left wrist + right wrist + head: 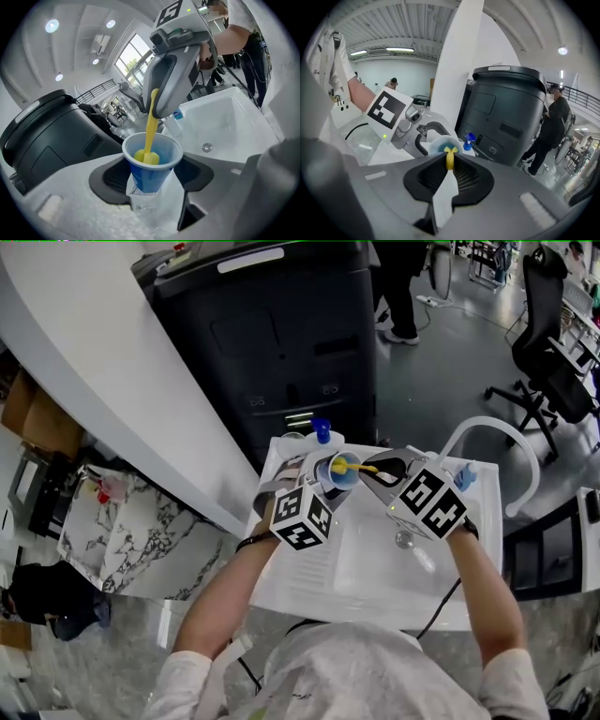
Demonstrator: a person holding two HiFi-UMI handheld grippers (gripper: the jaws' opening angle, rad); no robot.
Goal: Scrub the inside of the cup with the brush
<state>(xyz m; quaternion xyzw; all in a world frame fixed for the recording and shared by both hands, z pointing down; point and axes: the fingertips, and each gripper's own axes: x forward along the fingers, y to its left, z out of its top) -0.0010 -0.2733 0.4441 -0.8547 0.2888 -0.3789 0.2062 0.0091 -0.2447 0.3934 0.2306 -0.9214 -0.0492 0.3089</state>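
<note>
A blue cup (337, 473) with a white rim is tilted over the back of the sink, and my left gripper (323, 482) is shut on its lower part. In the left gripper view the cup (152, 168) stands between the jaws with its mouth open to the camera. A yellow brush (150, 126) reaches into it, its sponge head low inside. My right gripper (378, 469) is shut on the brush handle (450, 158) and points at the cup (440, 142) from the right.
Below both grippers lies a white sink (366, 568) with a drain (404, 540) and a curved white faucet (487, 430) at the right. A blue-capped bottle (322, 430) stands on the back rim. A big black bin (281, 343) stands behind.
</note>
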